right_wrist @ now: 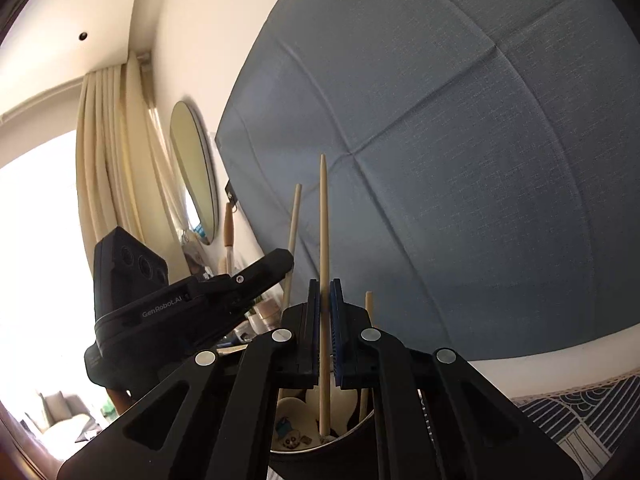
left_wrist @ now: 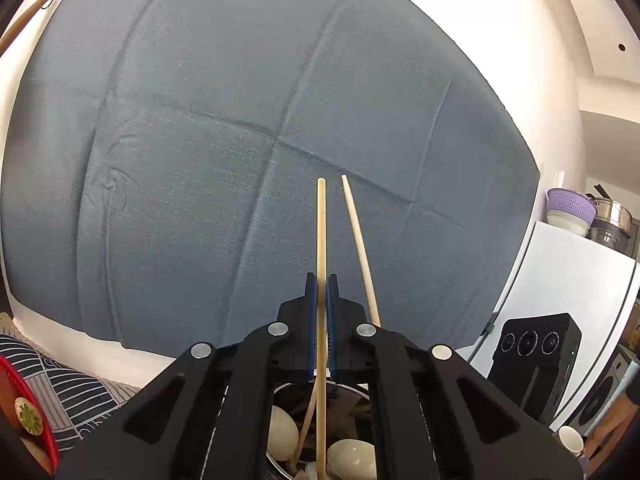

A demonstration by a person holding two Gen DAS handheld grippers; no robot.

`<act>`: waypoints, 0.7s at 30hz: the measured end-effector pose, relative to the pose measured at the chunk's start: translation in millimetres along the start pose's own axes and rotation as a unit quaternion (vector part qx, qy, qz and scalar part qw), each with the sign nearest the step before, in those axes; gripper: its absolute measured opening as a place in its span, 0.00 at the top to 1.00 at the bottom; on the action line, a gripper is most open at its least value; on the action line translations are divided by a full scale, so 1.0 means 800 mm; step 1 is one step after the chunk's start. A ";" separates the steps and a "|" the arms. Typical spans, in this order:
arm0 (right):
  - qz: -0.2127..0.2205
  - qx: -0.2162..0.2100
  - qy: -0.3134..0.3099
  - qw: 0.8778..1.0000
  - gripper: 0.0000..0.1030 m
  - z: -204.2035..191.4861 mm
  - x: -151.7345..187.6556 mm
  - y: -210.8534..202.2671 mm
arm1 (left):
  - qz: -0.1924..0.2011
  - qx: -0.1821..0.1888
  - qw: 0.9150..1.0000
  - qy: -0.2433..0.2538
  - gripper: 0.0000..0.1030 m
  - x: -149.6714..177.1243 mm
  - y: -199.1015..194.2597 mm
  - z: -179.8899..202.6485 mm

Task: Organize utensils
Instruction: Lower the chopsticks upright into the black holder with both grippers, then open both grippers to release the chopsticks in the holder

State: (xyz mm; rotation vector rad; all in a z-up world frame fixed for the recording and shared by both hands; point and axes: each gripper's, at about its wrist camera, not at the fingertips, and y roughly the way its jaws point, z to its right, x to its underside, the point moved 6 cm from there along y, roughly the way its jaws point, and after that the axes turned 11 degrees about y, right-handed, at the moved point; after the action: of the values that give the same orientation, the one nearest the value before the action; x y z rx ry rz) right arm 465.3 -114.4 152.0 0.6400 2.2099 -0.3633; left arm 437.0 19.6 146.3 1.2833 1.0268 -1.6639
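Near the left wrist camera, a metal holder [left_wrist: 280, 462] is sitting just below the left gripper [left_wrist: 321, 280], cradling pale spoons [left_wrist: 352, 458]. That gripper's blue pads are pinching one chopstick [left_wrist: 321, 232] upright over the holder, while a second chopstick [left_wrist: 360, 248] is leaning beside it. In the right wrist view, the right gripper [right_wrist: 325, 284] is clamping its own chopstick [right_wrist: 324, 216], its lower end dipping inside the holder [right_wrist: 304, 450]. The left gripper [right_wrist: 280, 261] is reaching in beside it. Behind both, a blue cloth [left_wrist: 240, 120] is hanging against the wall.
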 end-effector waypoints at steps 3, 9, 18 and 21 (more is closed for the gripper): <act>-0.009 0.006 -0.003 1.000 0.95 0.002 0.007 0.007 | -0.001 0.000 1.000 0.005 0.95 0.003 -0.002 0.001; -0.039 0.040 -0.023 0.998 0.95 0.002 0.019 0.007 | -0.008 -0.004 1.000 0.012 0.95 0.011 -0.011 -0.002; -0.091 0.088 -0.070 0.990 0.95 -0.015 0.035 -0.008 | -0.029 -0.024 0.999 0.039 0.95 0.019 -0.036 -0.002; -0.101 0.097 -0.073 0.987 0.95 -0.013 0.041 -0.013 | -0.042 -0.028 0.997 0.054 0.95 0.024 -0.039 0.004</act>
State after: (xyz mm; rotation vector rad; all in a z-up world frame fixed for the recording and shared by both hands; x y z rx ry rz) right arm 434.9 -107.9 134.3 0.4747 2.1192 -0.7139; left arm 403.3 26.1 132.4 1.3197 1.1988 -1.6310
